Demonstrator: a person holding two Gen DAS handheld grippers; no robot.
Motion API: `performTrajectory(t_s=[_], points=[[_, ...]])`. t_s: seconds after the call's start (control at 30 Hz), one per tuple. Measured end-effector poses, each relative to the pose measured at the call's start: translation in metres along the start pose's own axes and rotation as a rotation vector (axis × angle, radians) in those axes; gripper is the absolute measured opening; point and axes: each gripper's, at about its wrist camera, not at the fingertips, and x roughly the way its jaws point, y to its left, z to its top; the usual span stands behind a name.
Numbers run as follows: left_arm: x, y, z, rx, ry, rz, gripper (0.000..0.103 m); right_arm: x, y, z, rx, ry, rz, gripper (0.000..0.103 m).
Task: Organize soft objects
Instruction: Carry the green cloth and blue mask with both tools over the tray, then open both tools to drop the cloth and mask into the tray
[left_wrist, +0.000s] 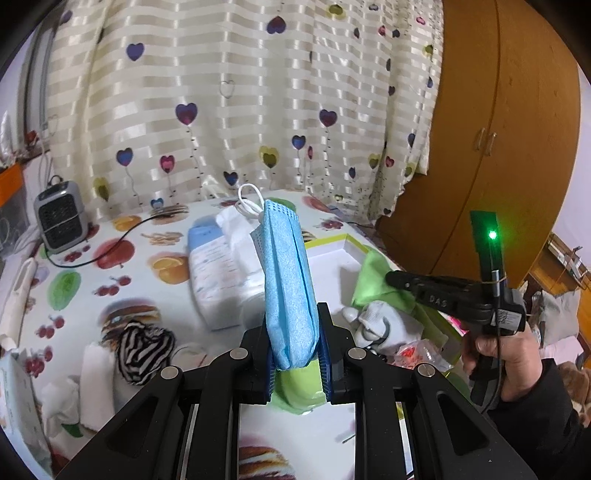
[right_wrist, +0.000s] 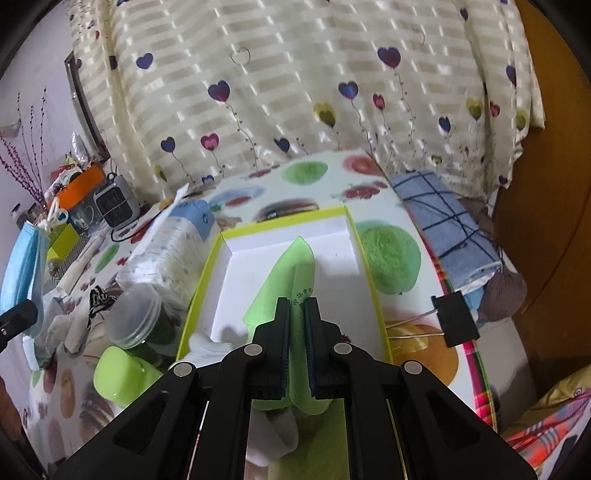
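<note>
Left wrist: left hand-held gripper (left_wrist: 295, 343) clamps blue mask (left_wrist: 288, 280) | right hand-held gripper (right_wrist: 298, 310) pinches green cloth (right_wrist: 280, 273)

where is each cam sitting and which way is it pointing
Left wrist: rides the left gripper, looks forward and down across the fruit-print table to the heart curtain; its fingers clamp a blue face mask; the right gripper and the hand holding it show.
Right wrist: rides the right gripper, looks down into the yellow-rimmed box; its fingers clamp a green cloth.
Shared: mask, cloth, box, table, curtain.
</note>
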Motion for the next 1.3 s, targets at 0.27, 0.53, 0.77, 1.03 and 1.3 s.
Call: performTrajectory(t_s=[0.27,0.53,0.77,1.03,1.3], points=[[0.024,-0.022,0.009,0.033,0.031,-0.056,0.018,-0.018,-0.003,-0.005,-0.006,-0.060,-0.021,0.050],[0.064,-0.046,0.014,0.068,0.103,-0.098,0.018,-0.037,0.000,-0.018,0.015,-0.075,-0.006,0.050],[0.096,-0.057,0.020,0.076,0.154,-0.107,0.018,-0.046,0.001,-0.023,0.028,-0.083,0.014,0.050],[0.119,-0.059,0.027,0.061,0.182,-0.155,0.041,-0.052,0.000,-0.026,0.030,-0.095,0.018,0.050],[0.103,-0.054,0.028,0.050,0.160,-0.160,0.043,-0.060,0.004,-0.028,0.038,-0.116,0.033,0.050]])
